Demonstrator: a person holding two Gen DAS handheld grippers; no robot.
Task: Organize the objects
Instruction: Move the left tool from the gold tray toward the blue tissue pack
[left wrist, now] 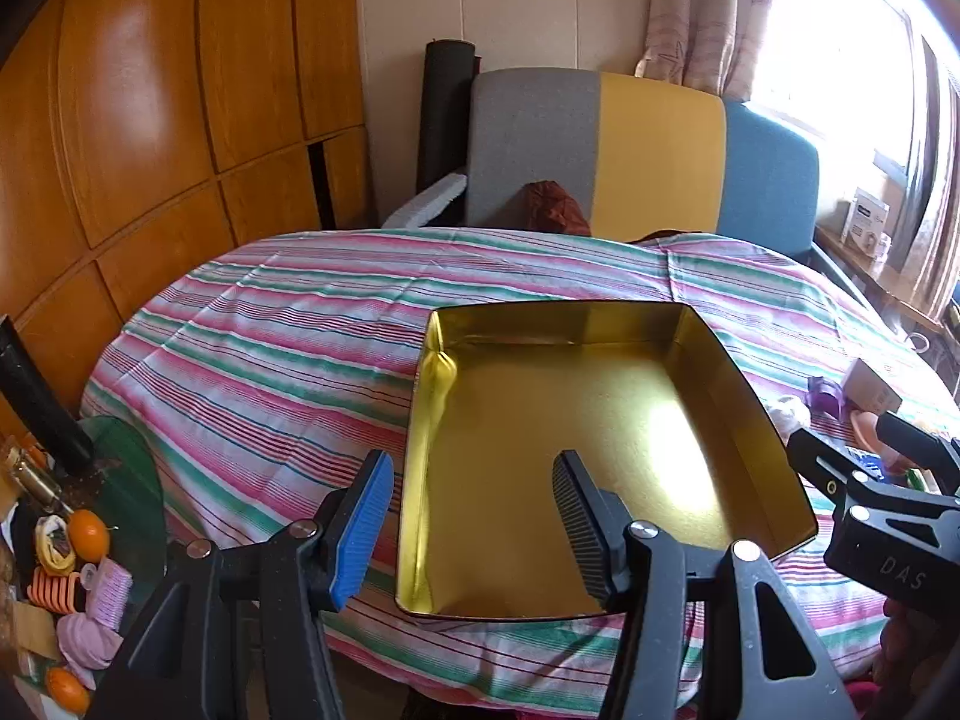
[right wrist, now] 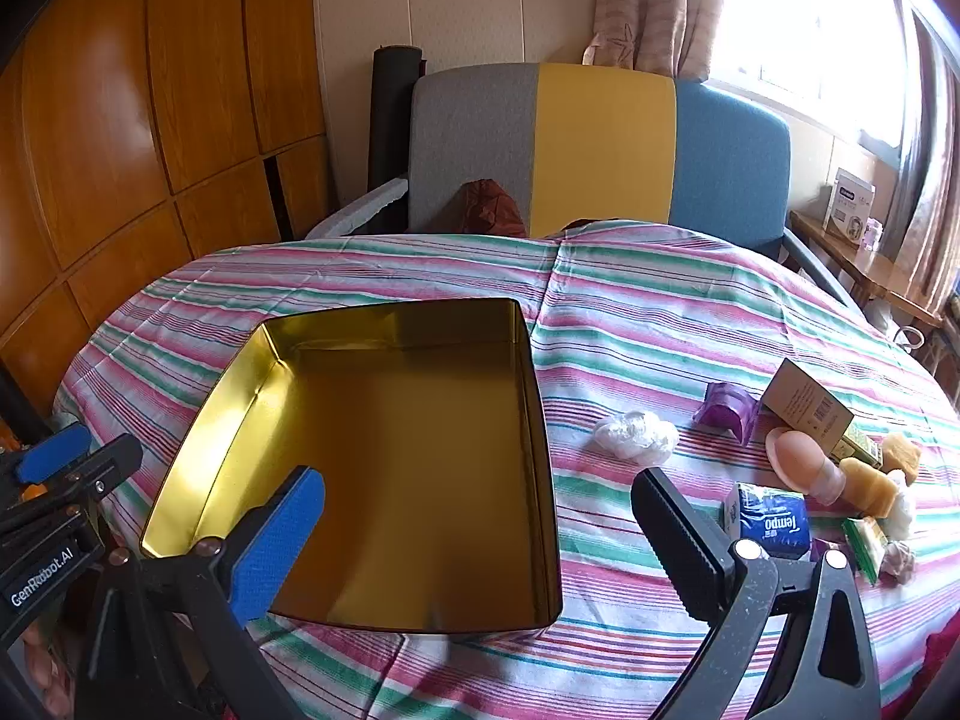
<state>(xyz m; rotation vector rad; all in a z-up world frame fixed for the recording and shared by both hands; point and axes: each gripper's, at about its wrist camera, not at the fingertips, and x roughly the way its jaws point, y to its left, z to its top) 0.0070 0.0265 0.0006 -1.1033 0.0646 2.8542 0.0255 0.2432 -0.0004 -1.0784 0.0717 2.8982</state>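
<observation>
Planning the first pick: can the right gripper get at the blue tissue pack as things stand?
Probably yes. The right gripper is open and holds nothing, and the tissue pack lies on the cloth just right of its dark jaw, top side uncovered. A green packet and other small things crowd its right side, so approach from above.

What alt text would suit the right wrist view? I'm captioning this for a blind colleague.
An empty gold tin sits open on a striped tablecloth, with the open right claw hovering over its near right corner. To the right lie small items: a blue Tempo tissue pack, a white plastic wad and a cardboard box.
</observation>
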